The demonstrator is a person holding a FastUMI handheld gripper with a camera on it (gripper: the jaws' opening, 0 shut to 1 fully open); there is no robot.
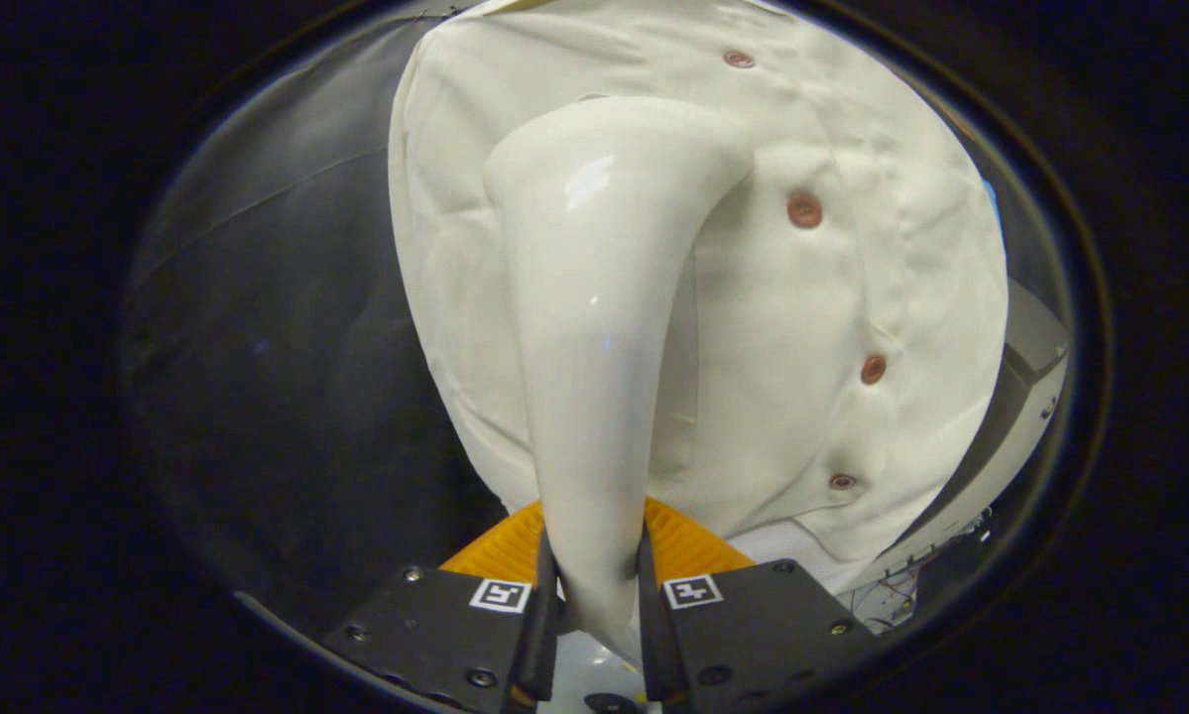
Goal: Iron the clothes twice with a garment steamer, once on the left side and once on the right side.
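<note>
The gripper (pixel 594 555) is closed to a narrow gap, both fingers pressed against the slim handle of the garment steamer (pixel 604 297) — a glossy, smooth cream-white body that widens from the pinched neck into a broad rounded head beyond the fingers. To its left hangs the dark, softly creased cloth wall (pixel 277 347). The steamer's head lies against the shirt (pixel 891 297), a matte off-white woven fabric with shallow wrinkles, which hangs just behind it and spreads to the right. A row of round reddish-brown buttons (pixel 804 210) runs down the shirt — right of the steamer.
</note>
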